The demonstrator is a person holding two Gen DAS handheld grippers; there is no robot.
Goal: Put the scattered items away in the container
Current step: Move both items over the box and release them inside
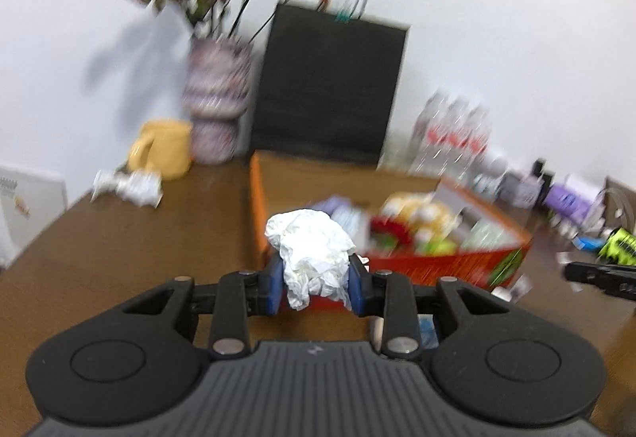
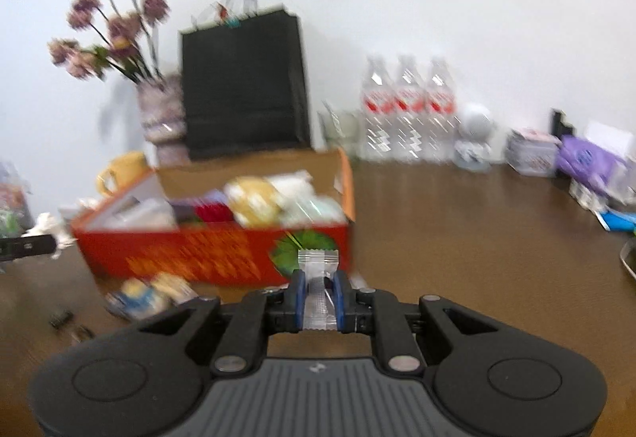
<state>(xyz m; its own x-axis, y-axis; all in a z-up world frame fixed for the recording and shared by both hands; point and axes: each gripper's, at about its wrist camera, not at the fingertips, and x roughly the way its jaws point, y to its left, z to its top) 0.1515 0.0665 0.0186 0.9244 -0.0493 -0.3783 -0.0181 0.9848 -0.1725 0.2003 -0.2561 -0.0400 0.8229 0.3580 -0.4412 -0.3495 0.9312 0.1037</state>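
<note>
Looking along the left gripper (image 1: pixel 316 280), I see its blue pads (image 1: pixel 274 288) clamped on a crumpled white tissue (image 1: pixel 312 250), which bulges up out of the jaws. Just beyond it sits the orange cardboard box (image 1: pixel 437 270) on the brown table (image 1: pixel 119 250), already crowded with packets, something yellow and something red; the blur hides what they are. Behind the box stands a black paper bag (image 1: pixel 330 87), with a patterned vase of pink flowers (image 1: pixel 216 95) to its left and a yellow mug (image 1: pixel 165 147) beside that. A scrap of crumpled white paper (image 1: pixel 131 186) lies on the table near the mug. Clear water bottles (image 1: pixel 453 135) line the wall to the right, and the tip of the other gripper shows at the right edge.

From the right gripper (image 2: pixel 320 296), the pads pinch a small clear plastic sachet (image 2: pixel 318 270) with a crimped top edge, held upright between them. It hangs in front of the red side of the box (image 2: pixel 198 258), near its right corner and outside it. On the table left of the gripper lies a blue and yellow packet (image 2: pixel 147 296), close against the foot of the box, and a small dark clip (image 2: pixel 61 318) lies farther left.
</note>
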